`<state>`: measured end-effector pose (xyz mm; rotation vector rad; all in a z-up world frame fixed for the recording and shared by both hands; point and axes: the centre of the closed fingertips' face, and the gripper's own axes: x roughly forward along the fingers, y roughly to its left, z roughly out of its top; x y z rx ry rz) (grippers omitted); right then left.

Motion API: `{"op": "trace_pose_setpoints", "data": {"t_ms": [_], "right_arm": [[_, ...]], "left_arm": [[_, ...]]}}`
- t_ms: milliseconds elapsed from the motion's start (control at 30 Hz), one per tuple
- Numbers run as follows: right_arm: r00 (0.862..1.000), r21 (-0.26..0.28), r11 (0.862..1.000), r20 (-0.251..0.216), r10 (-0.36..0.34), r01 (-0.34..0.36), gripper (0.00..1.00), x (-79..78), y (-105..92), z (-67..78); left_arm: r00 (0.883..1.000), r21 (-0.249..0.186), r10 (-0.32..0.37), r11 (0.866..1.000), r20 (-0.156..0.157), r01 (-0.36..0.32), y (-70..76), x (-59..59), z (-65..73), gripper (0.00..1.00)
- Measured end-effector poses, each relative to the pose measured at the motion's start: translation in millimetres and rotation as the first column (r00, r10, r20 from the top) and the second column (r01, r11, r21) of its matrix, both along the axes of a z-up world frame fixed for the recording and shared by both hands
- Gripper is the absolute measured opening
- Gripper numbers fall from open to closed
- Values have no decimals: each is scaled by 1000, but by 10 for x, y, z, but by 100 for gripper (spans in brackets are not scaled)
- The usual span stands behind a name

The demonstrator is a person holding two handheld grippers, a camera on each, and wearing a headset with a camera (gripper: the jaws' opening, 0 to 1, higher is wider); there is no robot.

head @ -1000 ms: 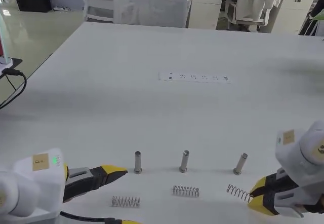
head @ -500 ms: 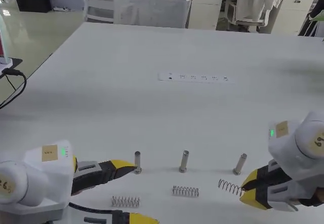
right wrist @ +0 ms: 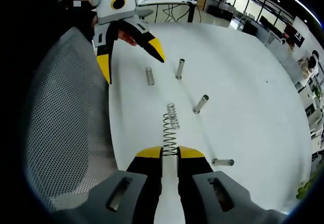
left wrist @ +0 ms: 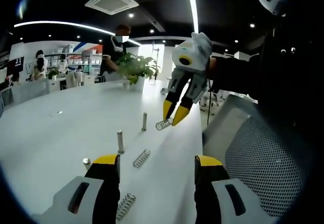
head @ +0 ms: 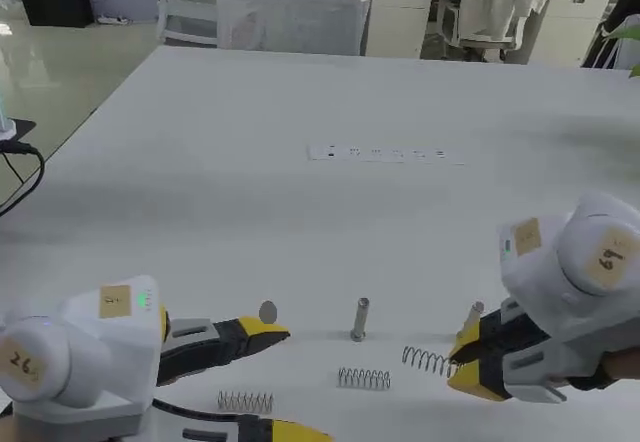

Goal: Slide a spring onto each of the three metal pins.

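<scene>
- Head view: the right gripper (head: 462, 362) clamps one spring (head: 425, 360) just right of the middle pin (head: 360, 319).
- The left gripper (head: 280, 382) gapes wide, left of that pin.

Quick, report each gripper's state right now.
Left gripper: open, holding nothing.
Right gripper: closed on one end of a spring.

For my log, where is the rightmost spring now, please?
In the head view the spring sits lower right, clamped by one end in the right gripper, beside the right pin.
</scene>
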<state>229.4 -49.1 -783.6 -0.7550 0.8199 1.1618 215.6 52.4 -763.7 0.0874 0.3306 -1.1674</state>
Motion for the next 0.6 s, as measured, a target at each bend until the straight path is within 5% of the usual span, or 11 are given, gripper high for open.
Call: {"op": "trace_pose_setpoints", "data": {"t_ms": [600], "right_arm": [[996, 5, 997, 16, 83, -83, 8, -75, 216, 129]], "left_arm": [[999, -13, -45, 999, 26, 46, -137, -24, 92, 51]]}}
